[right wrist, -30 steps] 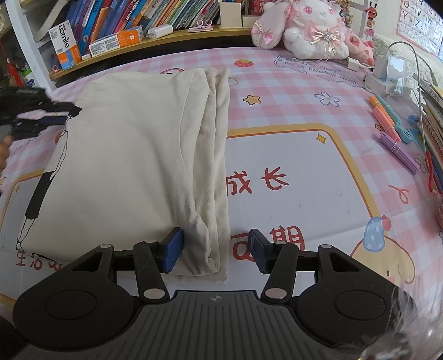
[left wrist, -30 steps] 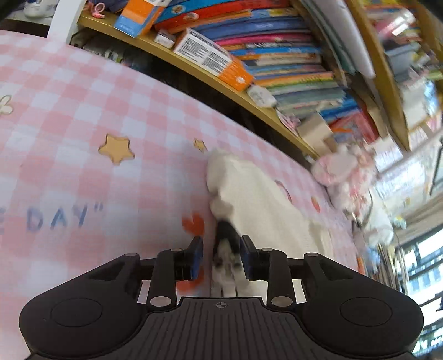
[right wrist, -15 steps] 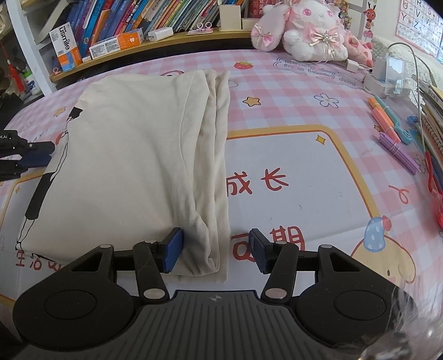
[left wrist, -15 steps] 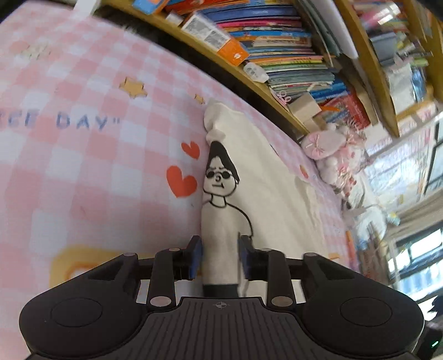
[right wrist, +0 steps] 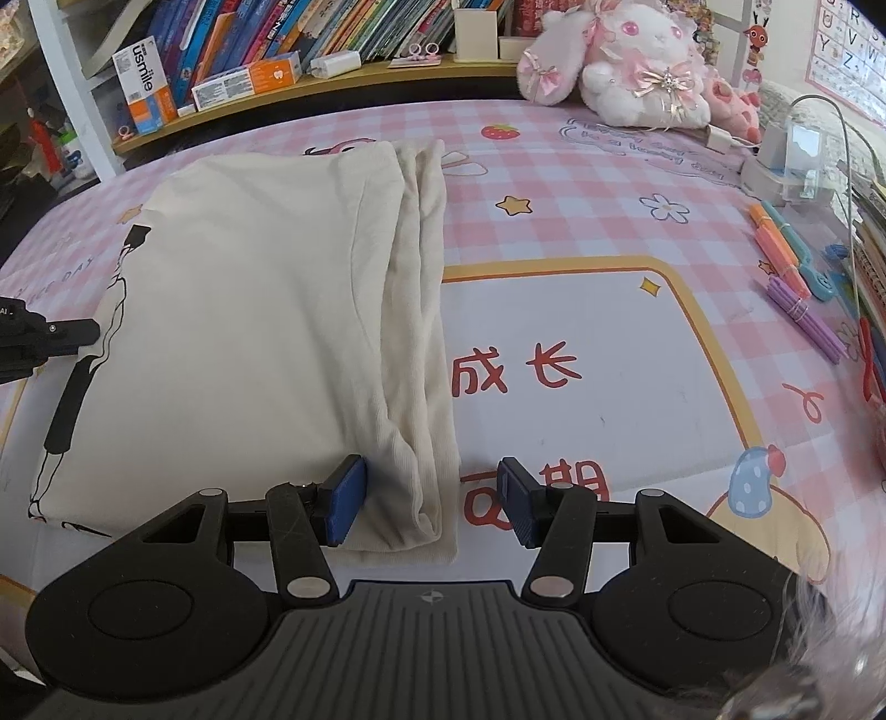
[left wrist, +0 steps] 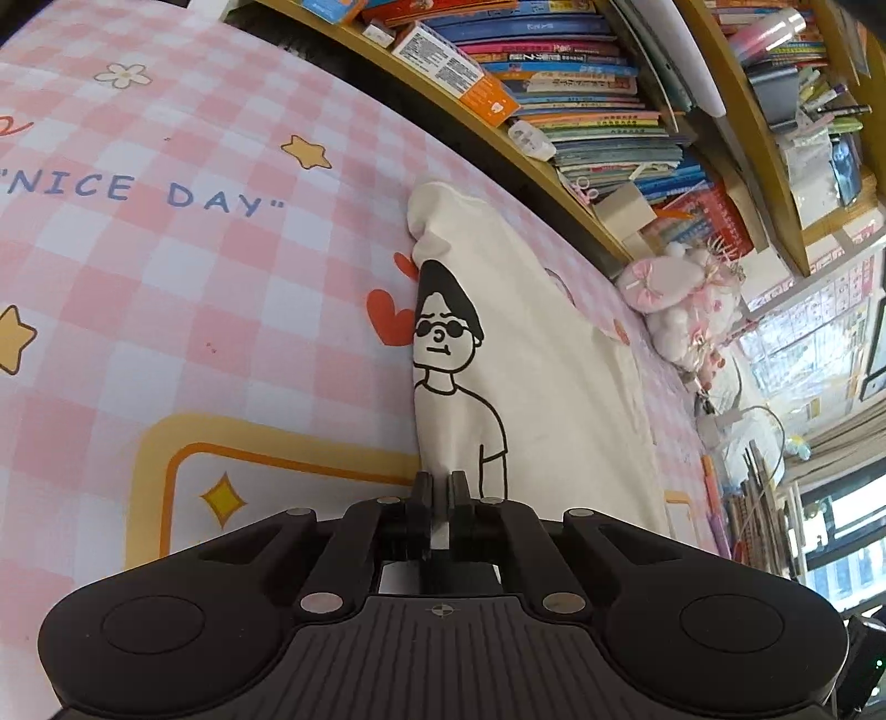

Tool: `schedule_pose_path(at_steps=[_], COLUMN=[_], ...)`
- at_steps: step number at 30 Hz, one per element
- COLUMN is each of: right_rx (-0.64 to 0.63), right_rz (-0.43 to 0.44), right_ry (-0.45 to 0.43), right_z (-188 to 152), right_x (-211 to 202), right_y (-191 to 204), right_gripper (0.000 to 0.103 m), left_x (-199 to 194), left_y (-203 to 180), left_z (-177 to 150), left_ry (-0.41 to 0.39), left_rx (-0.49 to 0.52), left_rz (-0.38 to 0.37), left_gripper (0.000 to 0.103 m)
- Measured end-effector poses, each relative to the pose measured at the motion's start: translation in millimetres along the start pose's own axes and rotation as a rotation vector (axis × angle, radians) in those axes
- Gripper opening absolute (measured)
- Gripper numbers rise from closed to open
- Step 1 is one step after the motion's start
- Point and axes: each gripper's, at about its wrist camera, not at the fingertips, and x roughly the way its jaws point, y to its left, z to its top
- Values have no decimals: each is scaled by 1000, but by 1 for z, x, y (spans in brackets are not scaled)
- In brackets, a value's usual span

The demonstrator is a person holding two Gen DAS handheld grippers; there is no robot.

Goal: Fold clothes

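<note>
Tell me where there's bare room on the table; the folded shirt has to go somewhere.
Free: the framed white panel between the cream shirt and the markers, and the checked cloth left of the shirt's printed edge. Crowded: the far right, with plush rabbit, charger and markers.

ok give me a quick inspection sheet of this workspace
surface: pink checked tablecloth with stars and printed words
job's things: cream t-shirt, partly folded, cartoon print at its edge
clutter: bundled markers beside the cloth's printed frame; plush rabbit at the back
grippers: left gripper jaws closing on the t-shirt's printed edge; right gripper jaws open, straddling the folded edge
cables: white cable arching from a white device at the far corner
surroundings: bookshelf crowded with books and boxes
</note>
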Motion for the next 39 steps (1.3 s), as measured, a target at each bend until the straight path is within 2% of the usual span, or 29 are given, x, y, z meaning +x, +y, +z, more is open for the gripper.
schedule_pose_path(at_steps=[7, 15, 20, 23, 25, 28, 39], right_rx=[-53, -113, -43, 10, 39, 76, 134], right_rz=[56, 147, 256, 305, 334, 376, 435], right_ry=[16, 24, 28, 37, 49, 68, 105], right_z=[2, 3, 6, 7, 8, 8, 6], right_x=[0, 0, -2, -4, -5, -6, -5], right_y=[-6, -16, -35, -49, -57, -68, -96], right_gripper=[52, 52, 52, 52, 52, 52, 51], left_x=[-16, -37, -41, -40, -41, -41, -24], left_y=[-25, -69, -94, -107, -116, -128, -170], left_z=[-19, -65, -89, -102, -110, -119, -136], left_ry=[-57, -114, -124, -127, -155, -182, -182], left_rx=[121, 187, 183, 197, 203, 209, 275], left_rz=[144, 276, 324, 355, 376, 388, 428], left_gripper=[8, 11, 13, 39, 60, 76, 85])
